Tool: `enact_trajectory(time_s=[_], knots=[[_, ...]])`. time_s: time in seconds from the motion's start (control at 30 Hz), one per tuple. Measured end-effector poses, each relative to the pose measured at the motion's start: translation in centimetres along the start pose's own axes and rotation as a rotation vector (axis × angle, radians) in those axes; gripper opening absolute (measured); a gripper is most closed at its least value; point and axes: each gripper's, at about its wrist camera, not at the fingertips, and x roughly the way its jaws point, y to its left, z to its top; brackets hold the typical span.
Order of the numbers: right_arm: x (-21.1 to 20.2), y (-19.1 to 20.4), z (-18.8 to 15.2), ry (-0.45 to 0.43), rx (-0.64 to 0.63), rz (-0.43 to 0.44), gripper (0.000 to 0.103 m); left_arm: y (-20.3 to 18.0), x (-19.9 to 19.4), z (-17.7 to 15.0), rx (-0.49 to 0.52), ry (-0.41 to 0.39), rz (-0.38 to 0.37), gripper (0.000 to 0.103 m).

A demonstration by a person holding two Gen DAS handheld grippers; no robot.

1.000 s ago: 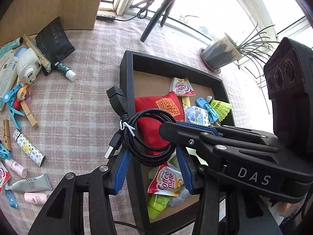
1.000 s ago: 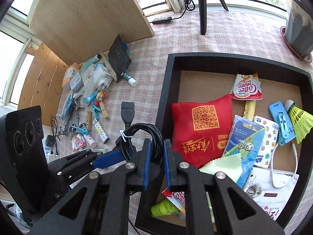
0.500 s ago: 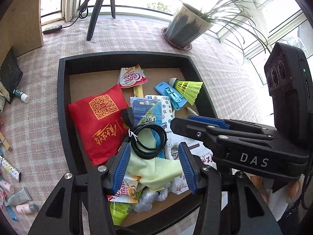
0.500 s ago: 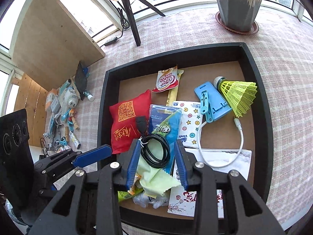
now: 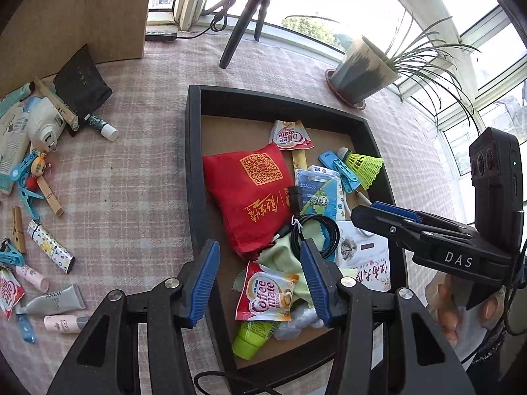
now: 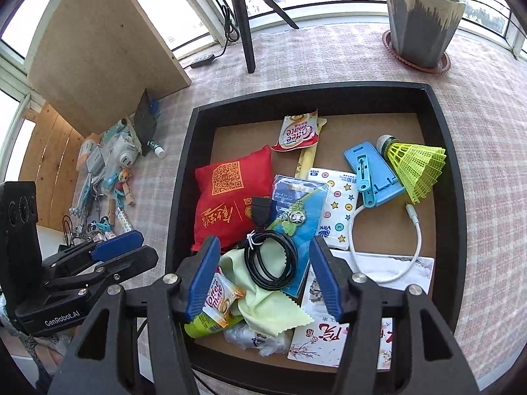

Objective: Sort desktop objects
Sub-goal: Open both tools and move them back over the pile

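A coiled black USB cable lies in the black tray on a yellow-green cloth and a blue card. My right gripper hangs just above it. Its jaws are opening, the coil lies between the blue pads, and neither pad touches it. In the left wrist view the cable rests beside the red pouch. My left gripper stands open and empty over the tray's near left part. The right gripper comes in from the right.
The tray also holds creamer sachets, a yellow shuttlecock, a blue stand and a white cable. Tubes, clothespins, a lighter and a white camera are scattered on the checked cloth at left. A plant pot, tripod and wooden board stand behind.
The right gripper carried the cable from the tray's left edge to over the tray, then opened. The cable now lies loose in the tray. The left gripper's view swung right and back.
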Motion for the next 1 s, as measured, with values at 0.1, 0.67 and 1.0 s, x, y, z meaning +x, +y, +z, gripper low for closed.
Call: enact_trajectory(time_s=[0.1,0.67,1.0], knots=[[0.5,1.8,-0.2,-0.002,-0.077,-0.011,0.056,2.5,-1.0,-0.8,-0.05,-0.019,0.026,0.049],[5.0,13.1,-0.8,0.088,-0.319,0.004,0.056,22.6,-10.2,-8.4,-0.501,-0.16,0.183,0.049],[8.7,21.3,-0.6,0.105,-0.442,0.024,0.056,32.6,-15.1,-10.5,-0.753,-0.237,0.223,0.053]])
